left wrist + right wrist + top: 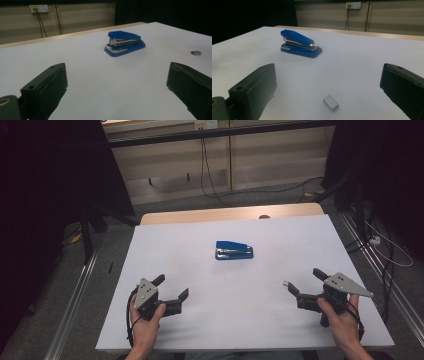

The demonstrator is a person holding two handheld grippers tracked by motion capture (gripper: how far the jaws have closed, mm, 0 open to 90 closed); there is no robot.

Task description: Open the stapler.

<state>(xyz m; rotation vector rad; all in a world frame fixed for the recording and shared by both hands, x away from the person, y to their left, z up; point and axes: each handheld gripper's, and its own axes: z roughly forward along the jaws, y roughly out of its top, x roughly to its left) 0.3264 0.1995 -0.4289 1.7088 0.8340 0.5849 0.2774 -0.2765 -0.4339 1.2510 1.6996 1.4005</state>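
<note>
A blue stapler (234,250) lies near the middle of the white table (165,245), closed, flat on its base. In the left gripper view the stapler (124,44) is ahead, slightly right of centre. In the right gripper view the stapler (300,44) is ahead to the left. A small grey block of staples (330,102) lies on the table just in front of my right gripper (329,75), between its open jaws and untouched. That block (196,52) also appears far right in the left gripper view. My left gripper (171,286) is open and empty. My right gripper (304,280) is open.
The table's far edge shows a bare wooden strip (230,213). Beyond it are wall panels with a socket (38,8) and hanging cables (207,170). Dark curtains stand at both sides. A hand holds each gripper near the table's front edge.
</note>
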